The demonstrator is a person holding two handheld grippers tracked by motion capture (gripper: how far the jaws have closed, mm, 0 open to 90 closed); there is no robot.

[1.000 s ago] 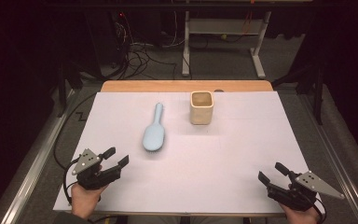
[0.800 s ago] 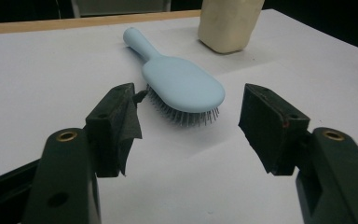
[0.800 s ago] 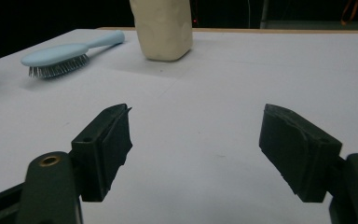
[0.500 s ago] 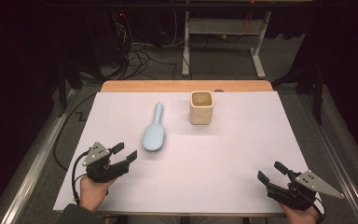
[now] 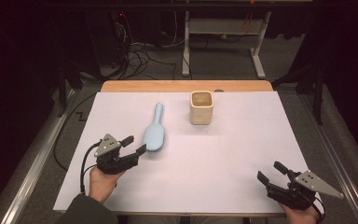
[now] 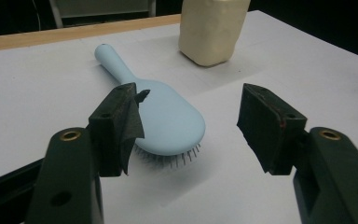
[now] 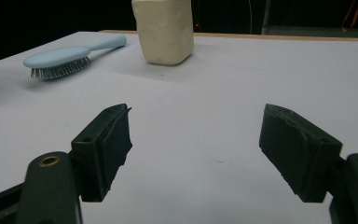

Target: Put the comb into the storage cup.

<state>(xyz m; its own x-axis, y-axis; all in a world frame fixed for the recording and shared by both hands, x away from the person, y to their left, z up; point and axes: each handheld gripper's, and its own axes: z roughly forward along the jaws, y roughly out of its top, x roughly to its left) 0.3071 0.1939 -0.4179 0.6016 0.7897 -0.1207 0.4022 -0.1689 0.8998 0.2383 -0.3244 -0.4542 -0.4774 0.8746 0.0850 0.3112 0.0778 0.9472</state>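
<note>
My left gripper (image 5: 134, 144), jaws apart, nears the hairbrush (image 5: 153, 136) (light, stiff plastic, probably slippery); I'd pinch its narrow handle.

- The tabletop (image 5: 214, 186) is covered by a white sheet, with a strip of bare wood along its far edge.
- A light blue hairbrush (image 5: 154, 133) lies bristles down on the sheet, left of the middle, its handle pointing toward the far edge.
- A cream, square-mouthed cup (image 5: 201, 107) stands upright to the right of the hairbrush, near the far edge and apart from the brush.
- The near half of the sheet is plain white surface.
</note>
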